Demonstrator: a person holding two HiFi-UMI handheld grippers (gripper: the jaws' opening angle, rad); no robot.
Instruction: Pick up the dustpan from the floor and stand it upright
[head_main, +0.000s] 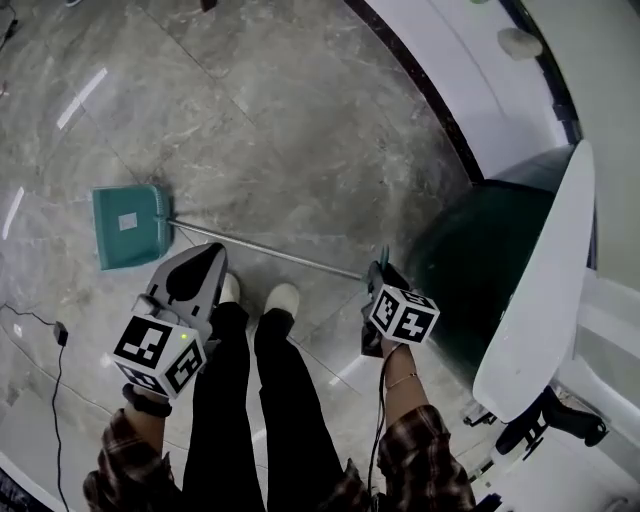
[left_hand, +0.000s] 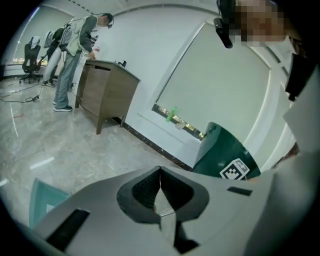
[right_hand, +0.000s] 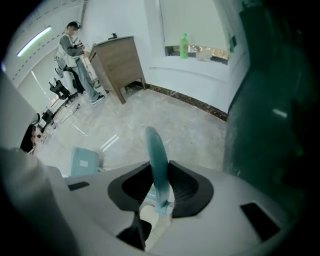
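Observation:
The teal dustpan (head_main: 130, 225) rests on the grey marble floor, its thin metal rod (head_main: 270, 252) slanting up to my right gripper (head_main: 380, 270). In the right gripper view the teal handle grip (right_hand: 156, 150) stands between the jaws of the right gripper (right_hand: 160, 175), which is shut on it, and the dustpan (right_hand: 84, 161) shows lower left. My left gripper (head_main: 212, 255) hangs beside the pan, just right of it, not touching. In its own view the left gripper (left_hand: 160, 172) is shut with nothing held, and a corner of the dustpan (left_hand: 42, 200) shows at left.
A dark green bin (head_main: 480, 260) with a white lid (head_main: 545, 290) stands close on the right. My shoes (head_main: 283, 298) are just below the rod. A cable (head_main: 55, 350) lies at the left. A wooden cabinet (left_hand: 102, 90) with people beside it stands far off.

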